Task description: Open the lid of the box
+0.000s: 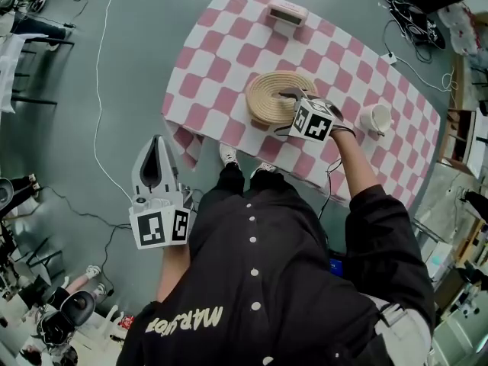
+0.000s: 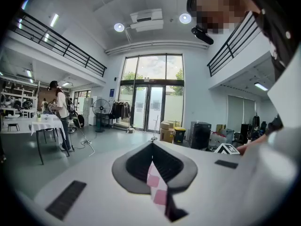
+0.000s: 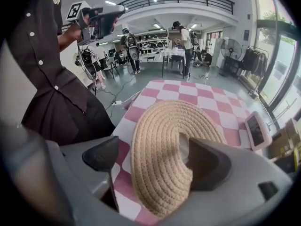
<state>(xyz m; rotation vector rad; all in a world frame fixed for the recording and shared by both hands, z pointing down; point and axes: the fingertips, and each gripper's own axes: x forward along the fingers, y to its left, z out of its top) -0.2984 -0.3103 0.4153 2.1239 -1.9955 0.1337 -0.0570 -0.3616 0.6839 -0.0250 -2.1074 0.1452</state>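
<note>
1. The tabletop (image 1: 229, 59), under a pink-and-white checked cloth, fills the upper part of the head view, and the person stands at its near edge.
2. The box (image 1: 268, 107) is round and woven and sits near that edge, in front of the person. Its coiled lid (image 3: 155, 121) is on, so nothing is open yet.
3. The right gripper (image 1: 286, 111) is right over the box, and this looks like the reach-and-grasp step. In the right gripper view its jaws stand wide apart with the lid between them, one off the near rim and the other over the middle. They are not closed on anything, and I cannot tell whether they touch the weave.
4. The left gripper (image 1: 156, 147) hangs beside the person's hip, off the tabletop and well apart from the box. Its jaws are together and hold nothing. Only a sliver of checked cloth shows through the slit behind the tips.
5. A white cup (image 1: 375, 118) stands just to the right of the working hand, and a pink device (image 1: 287, 12) sits at the far edge.
6. Next move, as I read it: close the right jaws on a firm part of the lid, then lift it straight up, clear of the cup. The box may rise with the lid, so the left gripper may have to come in and steady it.
</note>
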